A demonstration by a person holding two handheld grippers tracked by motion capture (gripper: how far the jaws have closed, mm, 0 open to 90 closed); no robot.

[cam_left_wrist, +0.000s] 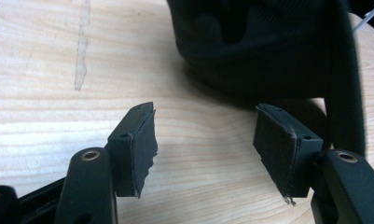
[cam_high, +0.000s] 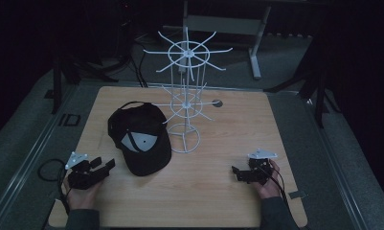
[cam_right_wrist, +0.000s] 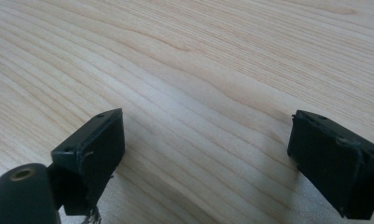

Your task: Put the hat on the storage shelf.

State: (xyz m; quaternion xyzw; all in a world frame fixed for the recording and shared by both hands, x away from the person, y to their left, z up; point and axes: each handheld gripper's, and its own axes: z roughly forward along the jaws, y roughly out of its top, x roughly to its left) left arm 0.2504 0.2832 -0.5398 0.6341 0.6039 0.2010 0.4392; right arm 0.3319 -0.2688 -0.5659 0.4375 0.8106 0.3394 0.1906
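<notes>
Resting near table point(cam_high: 218, 201) front edge: left gripper point(cam_high: 107, 164) & right gripper point(cam_high: 235, 171), both wide, empty; cap point(cam_high: 141, 139) btwn, bare wood around.

A black cap point(cam_high: 141, 143) with a grey-white panel and a white wire rack point(cam_high: 185, 103) on a pale wood-grain table point(cam_high: 228, 143).

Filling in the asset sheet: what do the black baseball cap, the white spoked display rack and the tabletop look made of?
Black baseball cap: woven fabric, matte; a fine weave shows in the left gripper view.
White spoked display rack: thin wire, probably metal with white coating; the coating is a guess.
Tabletop: light wood or wood-look laminate, smooth, with printed-looking grain.
</notes>
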